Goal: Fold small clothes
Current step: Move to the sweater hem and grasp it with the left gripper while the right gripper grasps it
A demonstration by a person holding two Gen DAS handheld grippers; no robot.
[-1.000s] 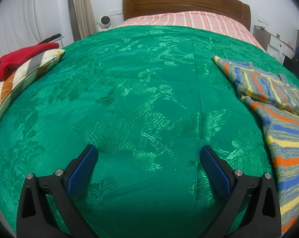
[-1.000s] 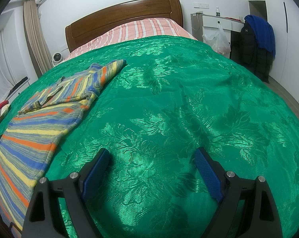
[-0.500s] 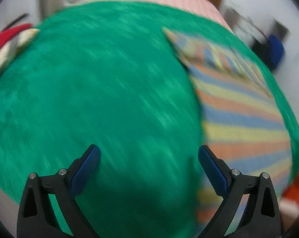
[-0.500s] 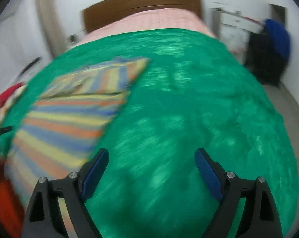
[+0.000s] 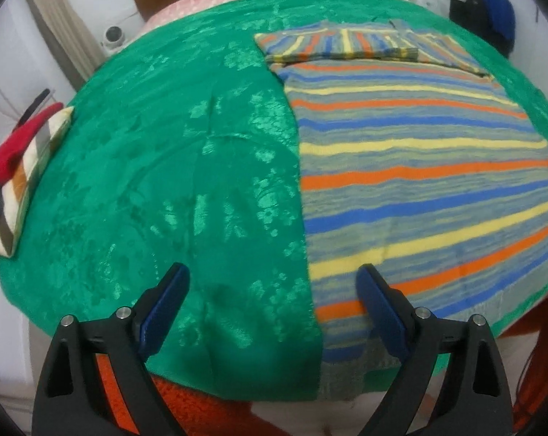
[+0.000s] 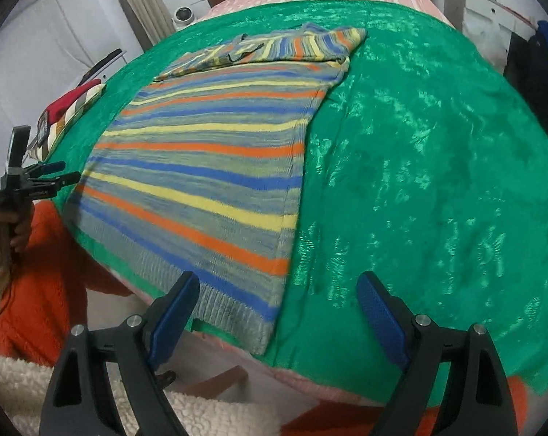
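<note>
A striped knit sweater (image 5: 419, 167) (image 6: 208, 167) in blue, orange, yellow and grey lies flat on the green bedspread (image 5: 164, 181) (image 6: 419, 145). Its sleeves (image 5: 346, 45) are folded across the top, and its hem hangs at the bed's near edge. My left gripper (image 5: 272, 272) hovers over the sweater's left edge near the hem; its jaws are closing slightly but stay wide, pressing nothing. My right gripper (image 6: 277, 278) is open above the hem's right corner. The left gripper (image 6: 64, 172) also shows at the far left of the right wrist view, held by a hand.
A striped pillow with a red cloth (image 5: 19, 167) (image 6: 74, 105) lies at the bed's left edge. A wooden headboard and pink striped sheet are at the far end. A dark coat (image 6: 543, 54) hangs on the right. The person's orange garment (image 6: 37, 272) is below the near edge.
Both grippers have pulled back to the bed's near edge and turned toward the sweater, which now fills far more of each view. The left jaws have narrowed a little.
</note>
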